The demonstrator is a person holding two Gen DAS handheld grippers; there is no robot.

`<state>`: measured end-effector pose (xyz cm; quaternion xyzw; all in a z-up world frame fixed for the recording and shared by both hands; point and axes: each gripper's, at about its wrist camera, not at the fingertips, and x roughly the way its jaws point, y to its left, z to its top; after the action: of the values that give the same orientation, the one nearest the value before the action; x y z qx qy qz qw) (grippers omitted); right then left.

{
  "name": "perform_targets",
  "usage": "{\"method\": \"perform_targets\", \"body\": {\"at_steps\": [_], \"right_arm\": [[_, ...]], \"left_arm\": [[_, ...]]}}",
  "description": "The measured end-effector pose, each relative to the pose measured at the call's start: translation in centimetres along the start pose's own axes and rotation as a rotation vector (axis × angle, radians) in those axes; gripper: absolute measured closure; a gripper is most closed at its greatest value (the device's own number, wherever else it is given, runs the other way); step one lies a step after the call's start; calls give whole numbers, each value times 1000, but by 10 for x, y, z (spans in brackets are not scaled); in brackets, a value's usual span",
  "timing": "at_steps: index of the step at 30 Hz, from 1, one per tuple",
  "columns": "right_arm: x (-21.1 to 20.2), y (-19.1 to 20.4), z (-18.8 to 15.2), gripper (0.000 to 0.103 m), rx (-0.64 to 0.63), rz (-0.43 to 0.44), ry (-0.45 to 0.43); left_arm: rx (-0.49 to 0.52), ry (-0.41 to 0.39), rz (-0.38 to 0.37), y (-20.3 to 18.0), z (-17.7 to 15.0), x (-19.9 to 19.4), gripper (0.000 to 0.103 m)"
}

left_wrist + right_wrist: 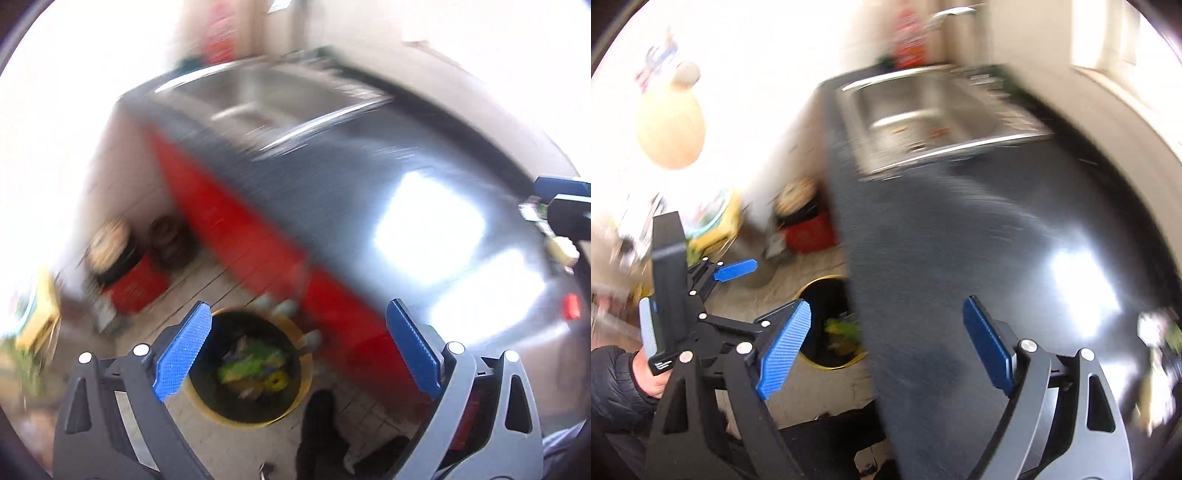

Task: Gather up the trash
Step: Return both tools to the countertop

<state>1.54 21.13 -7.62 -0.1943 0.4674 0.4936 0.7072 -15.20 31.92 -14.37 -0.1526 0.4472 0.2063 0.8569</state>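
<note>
Glossy dark countertop (997,240) (steel sink (923,122))

Left gripper (299,350) seen at lower centre with blue pads spread wide and nothing between them, yellow-rimmed trash bin (247,369) framed below on the floor, holding what may be green wrappers, dark countertop (351,192) and steel sink (273,99) blurred above.

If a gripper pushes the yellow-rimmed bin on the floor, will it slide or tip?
The bin would probably slide rather than tip: it looks wide and round. It seems light, holding only crumpled wrappers. The black liner may be floppy if grabbed.
</note>
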Motion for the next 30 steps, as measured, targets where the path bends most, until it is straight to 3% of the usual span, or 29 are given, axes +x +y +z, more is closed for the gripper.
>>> {"method": "perform_targets", "body": {"at_steps": [4, 8, 13, 16, 21, 30], "right_arm": [[-72, -66, -39, 21, 175, -146, -94], [-140, -126, -108, 20, 363, -306, -170], [-197, -178, -192, 20, 538, -450, -199], [-217, -195, -234, 20, 613, -483, -201], [-227, -212, -280, 20, 672, -498, -190], [-209, -223, -280, 20, 644, -476, -171]], "left_arm": [[169, -30, -145, -91, 40, -6, 10], [314, -25, -279, -184, 61, -10, 10], [469, -9, -383, -291, 57, -18, 10], [545, -4, -407, -339, 44, -21, 10], [622, 6, -420, -377, 26, -28, 10], [644, 65, -385, -402, 25, -5, 10]]}}
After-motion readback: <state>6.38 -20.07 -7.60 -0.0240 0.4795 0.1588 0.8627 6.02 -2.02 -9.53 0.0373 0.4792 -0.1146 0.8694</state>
